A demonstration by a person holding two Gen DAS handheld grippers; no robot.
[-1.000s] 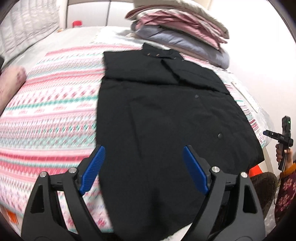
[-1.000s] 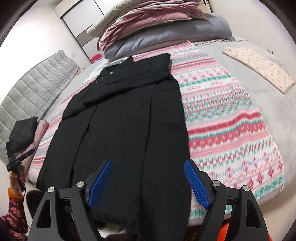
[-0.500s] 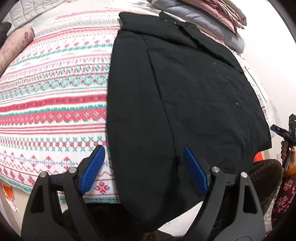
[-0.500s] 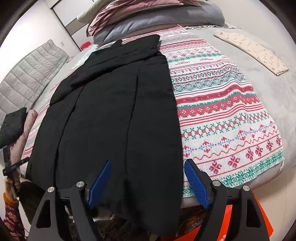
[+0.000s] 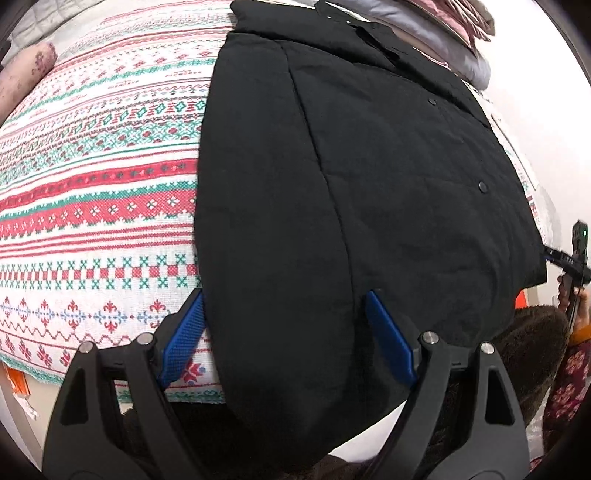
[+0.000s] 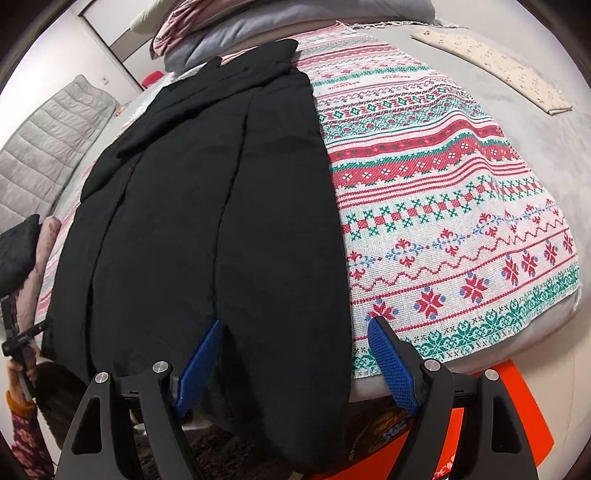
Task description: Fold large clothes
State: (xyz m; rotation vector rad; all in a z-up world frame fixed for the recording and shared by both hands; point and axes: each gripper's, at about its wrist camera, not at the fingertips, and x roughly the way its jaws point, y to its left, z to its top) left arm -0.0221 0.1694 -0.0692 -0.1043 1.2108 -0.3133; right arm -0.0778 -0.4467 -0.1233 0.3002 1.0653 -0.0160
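A long black coat (image 5: 362, 192) lies flat on a patterned bedspread (image 5: 96, 177), sleeves folded in, its hem hanging over the bed's near edge. My left gripper (image 5: 284, 332) is open and straddles the coat's lower left hem. In the right wrist view the coat (image 6: 207, 206) fills the middle, and my right gripper (image 6: 291, 362) is open and straddles its lower right hem. Each gripper shows small at the edge of the other view: the right one (image 5: 570, 258), the left one (image 6: 22, 338).
Stacked folded bedding (image 6: 236, 26) sits at the head of the bed beyond the coat's collar. A beige cloth (image 6: 491, 70) lies on the grey sheet at the right. A grey quilted cover (image 6: 40, 147) is at the left. An orange object (image 6: 480, 424) is below the bed edge.
Both grippers have moved down and forward toward the coat's hem at the bed's near edge. The coat has not moved. Both jaws stay open.
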